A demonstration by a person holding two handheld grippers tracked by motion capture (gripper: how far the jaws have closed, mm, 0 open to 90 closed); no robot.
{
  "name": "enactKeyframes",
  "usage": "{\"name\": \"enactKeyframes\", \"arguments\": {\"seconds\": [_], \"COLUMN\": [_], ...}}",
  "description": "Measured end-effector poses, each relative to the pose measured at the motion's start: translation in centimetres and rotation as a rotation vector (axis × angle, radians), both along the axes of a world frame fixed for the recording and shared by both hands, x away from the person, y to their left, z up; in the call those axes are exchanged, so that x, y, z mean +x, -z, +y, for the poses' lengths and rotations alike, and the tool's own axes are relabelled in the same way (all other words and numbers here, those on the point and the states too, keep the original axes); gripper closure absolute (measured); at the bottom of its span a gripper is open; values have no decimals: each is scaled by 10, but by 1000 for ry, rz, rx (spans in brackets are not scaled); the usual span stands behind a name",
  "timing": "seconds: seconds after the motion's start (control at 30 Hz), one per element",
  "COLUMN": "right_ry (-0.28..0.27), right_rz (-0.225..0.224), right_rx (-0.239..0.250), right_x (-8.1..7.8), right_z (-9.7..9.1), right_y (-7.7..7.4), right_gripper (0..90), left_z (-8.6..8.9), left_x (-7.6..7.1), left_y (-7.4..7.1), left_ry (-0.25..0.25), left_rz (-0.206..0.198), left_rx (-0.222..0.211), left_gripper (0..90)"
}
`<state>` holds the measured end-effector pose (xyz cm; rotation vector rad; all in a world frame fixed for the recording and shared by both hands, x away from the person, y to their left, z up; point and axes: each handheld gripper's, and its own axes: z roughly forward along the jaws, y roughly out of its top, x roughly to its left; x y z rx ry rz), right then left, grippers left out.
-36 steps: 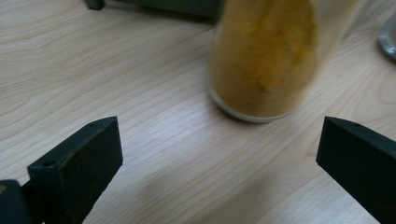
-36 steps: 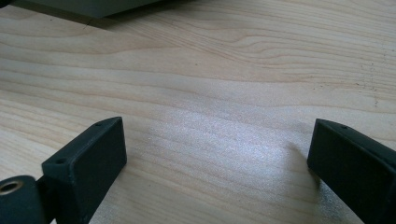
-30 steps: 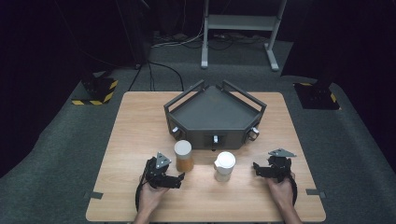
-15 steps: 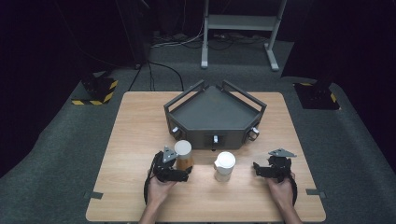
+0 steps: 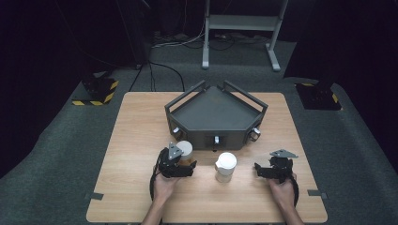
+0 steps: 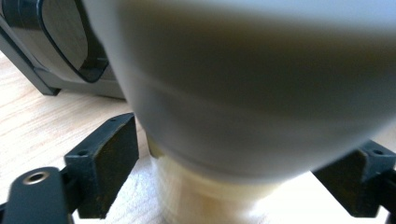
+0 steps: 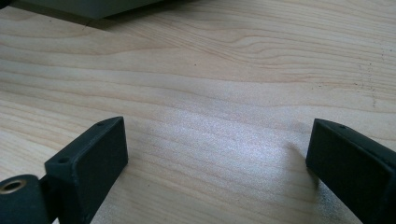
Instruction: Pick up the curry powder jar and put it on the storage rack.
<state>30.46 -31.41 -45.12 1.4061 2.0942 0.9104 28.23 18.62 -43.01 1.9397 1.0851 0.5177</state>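
Two cups (image 5: 184,151) (image 5: 225,165) stand on the table (image 5: 136,136) before the tray (image 5: 216,112), between both tongs (image 5: 187,169) (image 5: 258,169).

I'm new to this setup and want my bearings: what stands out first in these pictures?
The dark five-sided tray at the table's far middle dominates. In front of it stand two capped cups: the left gripper has been closing around the left cup, while the white-lidded cup stands free beside the open right gripper.
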Motion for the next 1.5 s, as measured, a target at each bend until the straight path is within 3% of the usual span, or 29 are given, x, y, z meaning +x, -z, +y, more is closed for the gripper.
{"name": "enactKeyframes", "arguments": {"seconds": [0.43,0.67,1.27,1.5], "right_ry": [2,2,2,2], "right_rz": [0,0,0,0], "right_rx": [0,1,0,1], "right_x": [0,0,0,0], "right_z": [0,0,0,0], "right_y": [0,0,0,0], "right_gripper": [49,48,49,49], "left_z": [-7,-4,-4,-3], "left_x": [2,0,0,-1], "left_y": [-1,2,2,-10], "left_ry": [5,-17,-16,9], "left_rz": [-36,-44,-43,-52], "left_rx": [-3,-23,-37,-29], "left_gripper": [250,318,332,332]}}
